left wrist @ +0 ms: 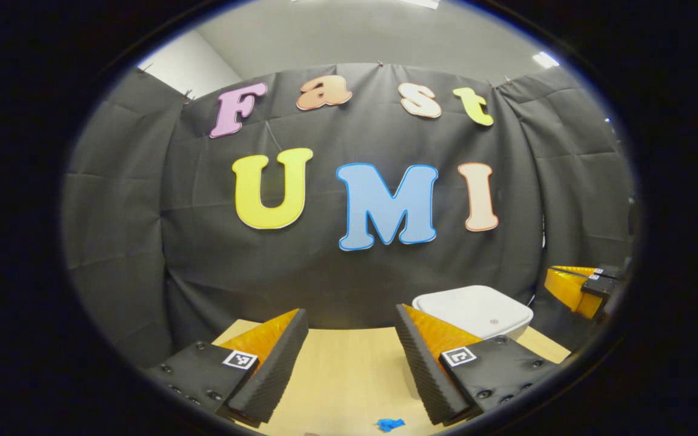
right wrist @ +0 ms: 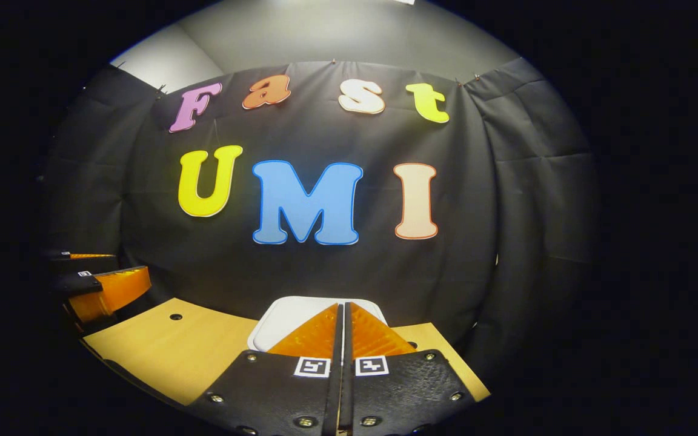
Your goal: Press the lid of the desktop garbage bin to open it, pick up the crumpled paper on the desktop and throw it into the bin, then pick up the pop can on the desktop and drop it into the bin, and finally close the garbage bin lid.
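Left gripper (left wrist: 349,351) hung over the wooden worktop (left wrist: 343,375) w/ jaws spread wide & nothing btwn them; a small blue scrap (left wrist: 390,424) lay on the worktop below. Just right of it sat the white bin (left wrist: 476,312), lid down, at the worktop's far edge near the black cloth wall. Right gripper (right wrist: 342,327) had jaws pressed together, empty, pointing at the bin from just in front of it.

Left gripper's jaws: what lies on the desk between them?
In the left gripper view, bare wooden desktop lies between the open left gripper jaws; a small blue scrap sits nearer the camera.
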Motion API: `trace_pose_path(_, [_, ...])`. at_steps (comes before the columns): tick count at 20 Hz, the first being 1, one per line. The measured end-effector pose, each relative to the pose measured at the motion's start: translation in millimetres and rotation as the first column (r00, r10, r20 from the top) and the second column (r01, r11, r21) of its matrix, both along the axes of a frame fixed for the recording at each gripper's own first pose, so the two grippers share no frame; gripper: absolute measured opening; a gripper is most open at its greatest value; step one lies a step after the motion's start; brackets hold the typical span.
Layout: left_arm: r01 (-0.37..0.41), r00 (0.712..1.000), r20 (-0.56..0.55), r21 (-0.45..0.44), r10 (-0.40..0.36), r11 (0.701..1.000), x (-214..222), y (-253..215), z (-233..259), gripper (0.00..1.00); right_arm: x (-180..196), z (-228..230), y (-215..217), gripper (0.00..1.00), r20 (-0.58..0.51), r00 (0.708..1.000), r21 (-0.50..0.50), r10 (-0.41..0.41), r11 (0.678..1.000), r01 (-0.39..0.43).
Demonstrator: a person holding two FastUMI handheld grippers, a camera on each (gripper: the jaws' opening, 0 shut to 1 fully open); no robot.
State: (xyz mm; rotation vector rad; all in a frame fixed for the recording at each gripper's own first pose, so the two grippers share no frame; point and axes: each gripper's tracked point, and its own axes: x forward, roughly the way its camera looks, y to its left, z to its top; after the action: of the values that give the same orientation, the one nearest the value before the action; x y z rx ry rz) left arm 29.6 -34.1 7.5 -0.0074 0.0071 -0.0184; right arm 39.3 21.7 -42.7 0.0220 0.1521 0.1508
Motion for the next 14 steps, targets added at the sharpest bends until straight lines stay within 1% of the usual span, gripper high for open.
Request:
trace_pose_path(5, [0.003, 1.0, 0.003, 0.002, -0.003, 1.0, 0, 0, 0, 0.95, 6, -4, 7, 0.01, -0.003, 1.0, -0.003, 0.025, 1.0, -0.025])
trace_pose_path(8, [0.004, 1.0, 0.008, 0.007, -0.004, 1.0, 1, 0, 2, 0.95, 15, -20, 15, 0.01, -0.043, 0.998, 0.01, 0.053, 0.999, -0.053])
trace_pose_path(14, [0.002, 1.0, 0.004, 0.012, -0.002, 1.0, 2, 4, 0, 0.95, 33, -46, 26, 0.01, -0.118, 0.99, 0.025, 0.075, 0.997, -0.073])
